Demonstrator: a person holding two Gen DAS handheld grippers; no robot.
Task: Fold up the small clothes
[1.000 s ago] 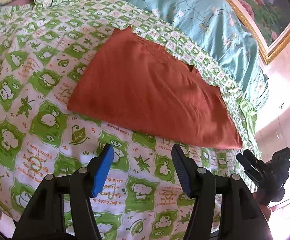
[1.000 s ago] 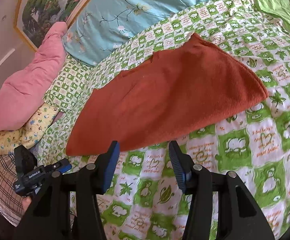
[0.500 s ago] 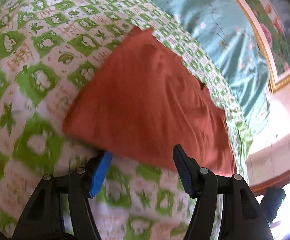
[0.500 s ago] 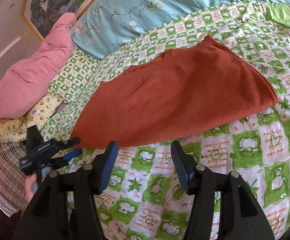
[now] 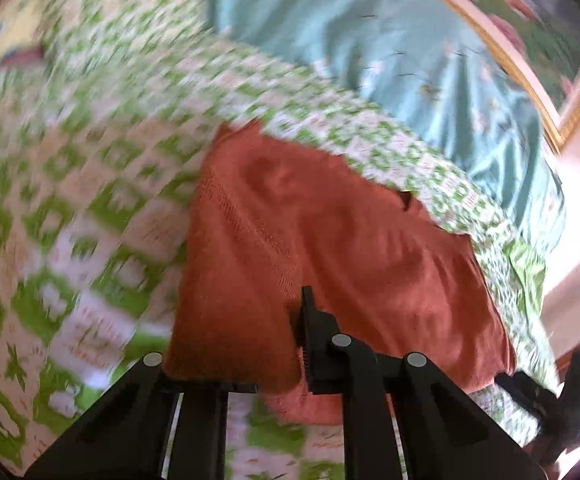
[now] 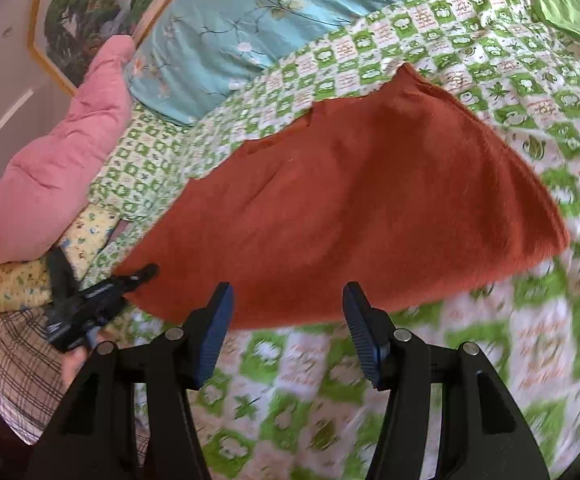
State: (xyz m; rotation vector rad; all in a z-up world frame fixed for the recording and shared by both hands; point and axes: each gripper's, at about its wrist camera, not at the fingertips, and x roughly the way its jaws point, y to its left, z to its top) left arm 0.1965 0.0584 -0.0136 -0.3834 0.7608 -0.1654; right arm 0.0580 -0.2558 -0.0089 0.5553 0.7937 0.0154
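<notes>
Knitwear, the rust-red garment (image 6: 354,208), lies flat on the green-checked bedspread (image 6: 490,360). Its near corner is draped between the left gripper (image 5: 265,344) fingers, apparently pinched for lifting a fold; the right gripper (image 6: 285,332), fingers spread, waits just short of the hem.

Rust-orange garment (image 6: 354,208) showing matt knit cloth, fuzzy nap. Green-check bedsheet (image 6: 490,360) looking like smooth printed cotton. Teal floral quilt (image 6: 249,20) showing slight sheen. Right gripper (image 6: 287,332) showing matt black plastic, ribbed blue pads (image 6: 360,330). Pink pillow (image 6: 49,184) looking plush.
</notes>
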